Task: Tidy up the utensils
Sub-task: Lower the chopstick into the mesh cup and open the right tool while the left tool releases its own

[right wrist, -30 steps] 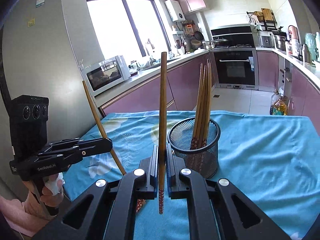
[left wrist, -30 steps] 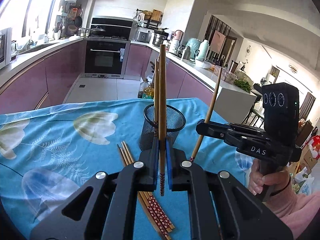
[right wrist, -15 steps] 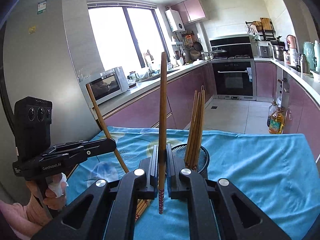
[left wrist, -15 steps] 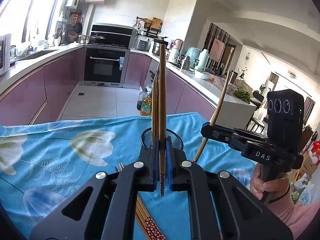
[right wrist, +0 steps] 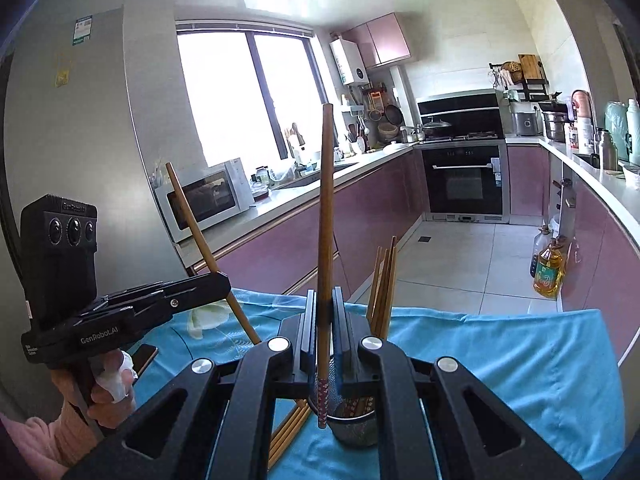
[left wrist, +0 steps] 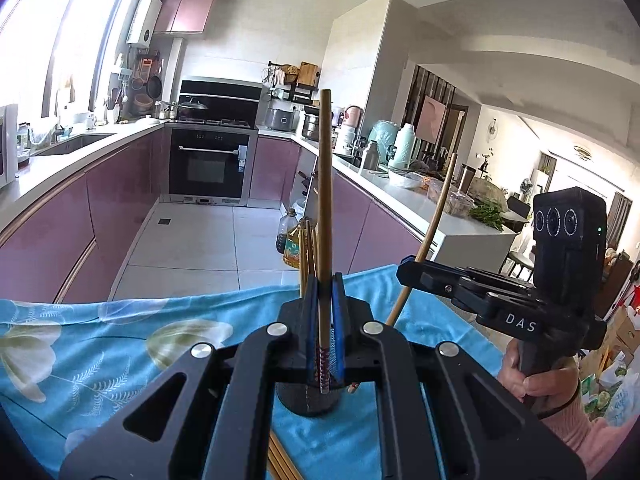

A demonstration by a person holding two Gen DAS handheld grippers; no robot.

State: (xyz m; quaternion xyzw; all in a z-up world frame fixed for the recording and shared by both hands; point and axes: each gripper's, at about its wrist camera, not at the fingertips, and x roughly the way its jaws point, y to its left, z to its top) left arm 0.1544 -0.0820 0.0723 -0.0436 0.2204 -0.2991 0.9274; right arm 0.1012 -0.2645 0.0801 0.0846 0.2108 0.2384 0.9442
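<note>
My left gripper (left wrist: 325, 288) is shut on an upright wooden chopstick (left wrist: 324, 200), its patterned end down over the black mesh holder (left wrist: 308, 400). My right gripper (right wrist: 325, 304) is shut on another upright chopstick (right wrist: 325, 208), its tip at the rim of the mesh holder (right wrist: 356, 426). Several chopsticks (right wrist: 384, 280) stand in the holder. Loose chopsticks (right wrist: 288, 432) lie on the cloth beside it. Each gripper also shows in the other's view, the right (left wrist: 408, 272) and the left (right wrist: 222, 280), each with its chopstick.
The table carries a blue flowered cloth (left wrist: 100, 344), with its far edge (right wrist: 520, 314) close behind the holder. A dark phone (right wrist: 144, 356) lies at the left on the cloth. Kitchen counters, an oven and oil bottles (right wrist: 550, 268) stand beyond.
Both grippers have risen and come over the mesh holder with their chopsticks, so the holder now sits low under the fingers. The table has dropped in both views.
</note>
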